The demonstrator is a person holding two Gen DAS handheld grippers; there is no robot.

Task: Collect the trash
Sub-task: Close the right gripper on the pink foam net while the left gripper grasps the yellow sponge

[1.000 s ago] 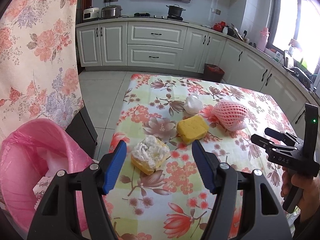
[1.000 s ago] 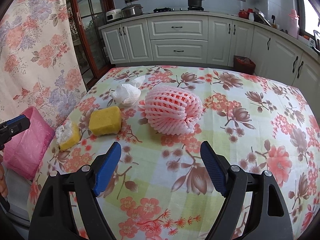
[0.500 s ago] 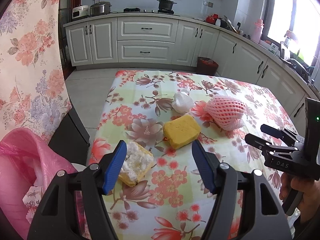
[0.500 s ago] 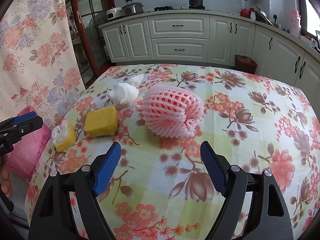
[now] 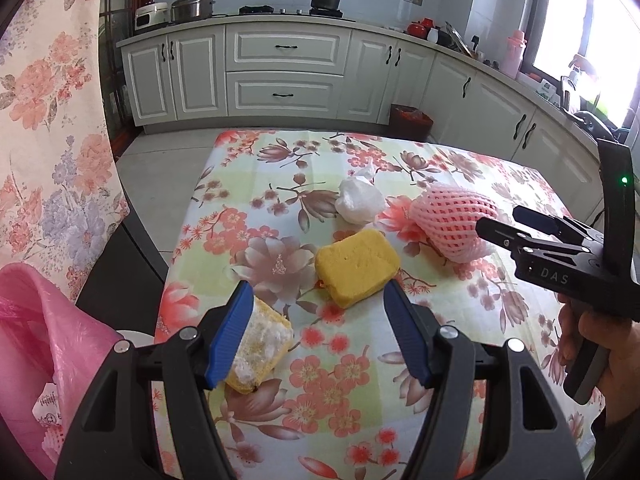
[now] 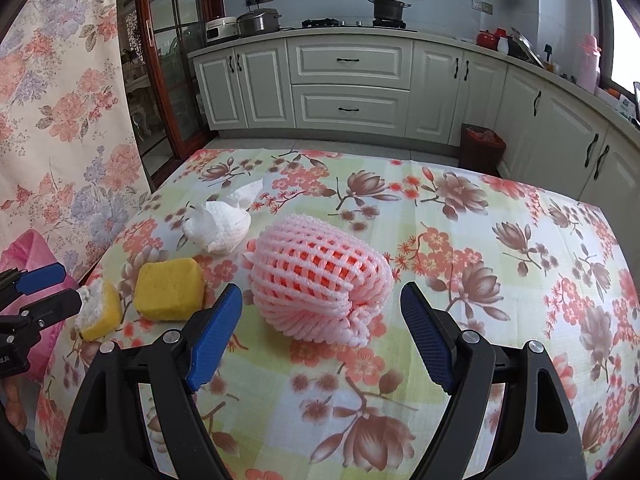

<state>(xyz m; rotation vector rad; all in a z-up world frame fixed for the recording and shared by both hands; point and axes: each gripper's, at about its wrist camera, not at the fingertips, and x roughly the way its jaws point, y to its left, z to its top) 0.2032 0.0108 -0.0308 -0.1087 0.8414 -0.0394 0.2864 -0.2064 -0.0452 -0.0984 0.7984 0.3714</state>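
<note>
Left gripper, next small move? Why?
Probably ease the left gripper slightly left and down, then close on the foam-topped yellow sponge. Its jaws stand open, and that sponge sits against the left finger rather than centred. It is the piece nearest the pink trash bag. The right gripper hangs open before the pink foam net.

The net (image 6: pixel 320 276) lies on the table (image 6: pixel 500 280) just ahead of the right gripper (image 6: pixel 322 336); two sponges (image 6: pixel 168 288) lie to its left.
</note>
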